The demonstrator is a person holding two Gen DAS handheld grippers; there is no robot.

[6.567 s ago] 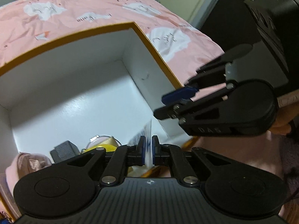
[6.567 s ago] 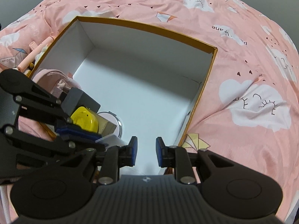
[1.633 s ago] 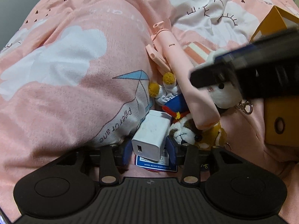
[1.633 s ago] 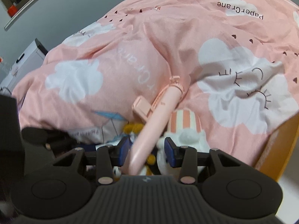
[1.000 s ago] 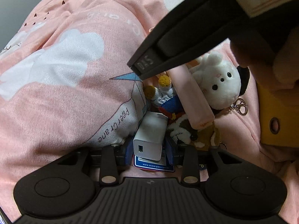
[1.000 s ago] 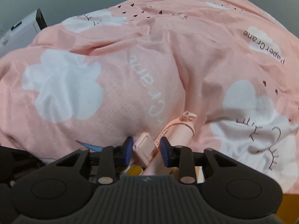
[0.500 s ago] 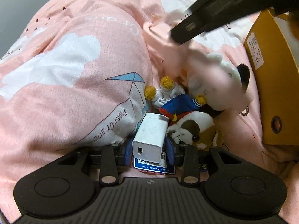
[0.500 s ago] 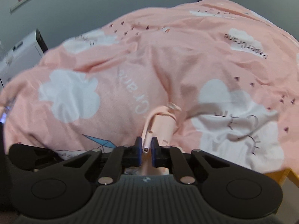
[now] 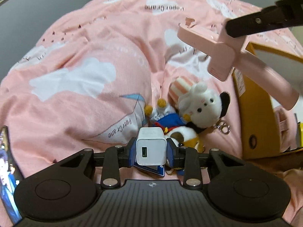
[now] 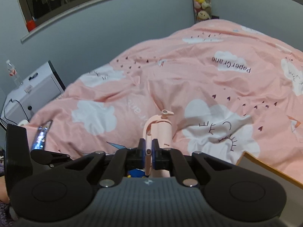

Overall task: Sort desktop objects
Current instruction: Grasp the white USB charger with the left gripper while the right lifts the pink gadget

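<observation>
A bed covered by a pink duvet printed with white clouds fills both views. In the left wrist view, the left gripper has its blue pads pressed against both sides of a white USB charger cube, holding it raised above a blue-and-white card lying on the duvet. Just beyond the charger lies a cluster of plush toys: a white plush keychain with a striped hat, a small plush in a blue sailor top and a brown-and-white plush dog. To the right stands a yellow-sided box. Above the plush toys, at the upper right, a pink selfie stick hangs in the air, held by a black gripper finger. In the right wrist view, the right gripper is clamped on the thin pink clip arm of that selfie stick, whose body points away over the duvet. A lit phone lies on the duvet to the far left.
</observation>
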